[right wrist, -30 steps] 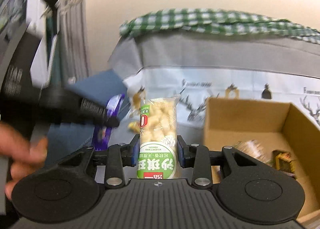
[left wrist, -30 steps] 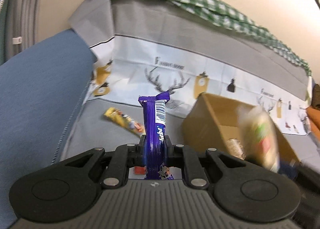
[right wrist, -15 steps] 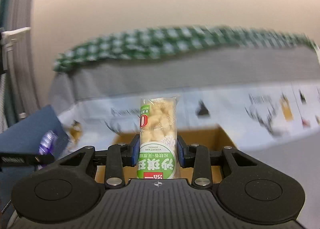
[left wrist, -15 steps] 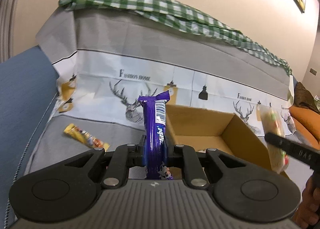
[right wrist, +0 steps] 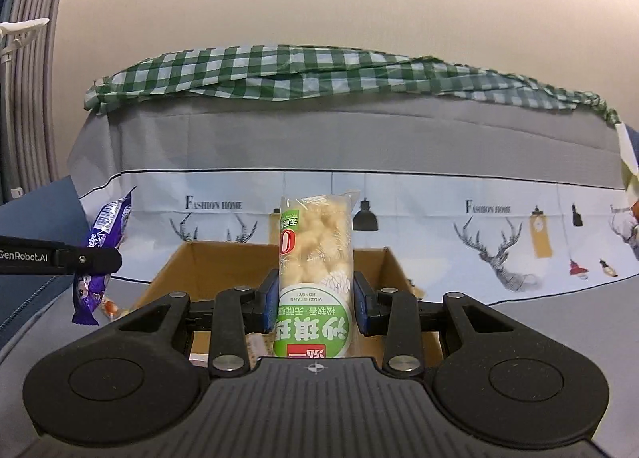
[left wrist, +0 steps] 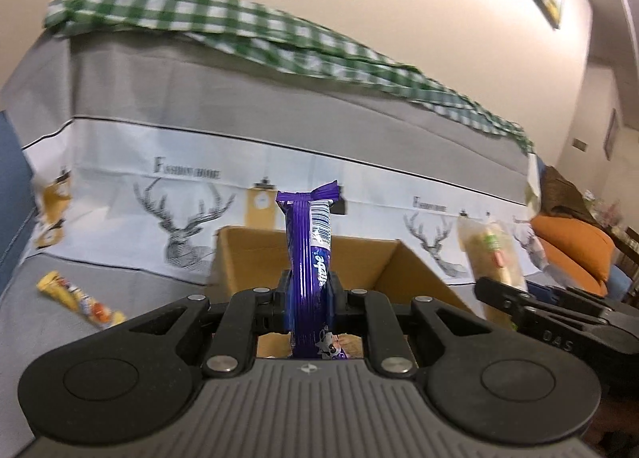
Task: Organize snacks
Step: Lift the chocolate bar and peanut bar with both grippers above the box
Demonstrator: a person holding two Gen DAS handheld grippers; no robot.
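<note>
The left claw [left wrist: 310, 298] is clamped on a purple snack bar [left wrist: 309, 258], which stands upright between its pads with the crimped end and barcode on top. The right claw [right wrist: 315, 300] grips a clear pack of pale puffed snack [right wrist: 315, 254] with a green label, also upright and squeezed at its lower half. Both claws hang over the near side of an open cardboard box [left wrist: 367, 258], whose brown walls rise just behind the held snacks; a few wrapped items lie in the bottom of the box, too hidden to tell apart. The box sits on a grey sofa seat [left wrist: 131, 286] covered with a grey and white cloth printed with deer heads [right wrist: 499, 254] and lamps. A green checked cloth [right wrist: 319, 74] is draped along the top of the sofa back. On the seat to the left of the box lies a yellow and orange snack stick [left wrist: 80, 300], well apart from both claws. In the left wrist view the right claw and its pack show blurred at the right edge; in the right wrist view the left claw appears at the left with the purple bar held just beside the box. An orange cushion [left wrist: 571, 254] rests at the far right.
</note>
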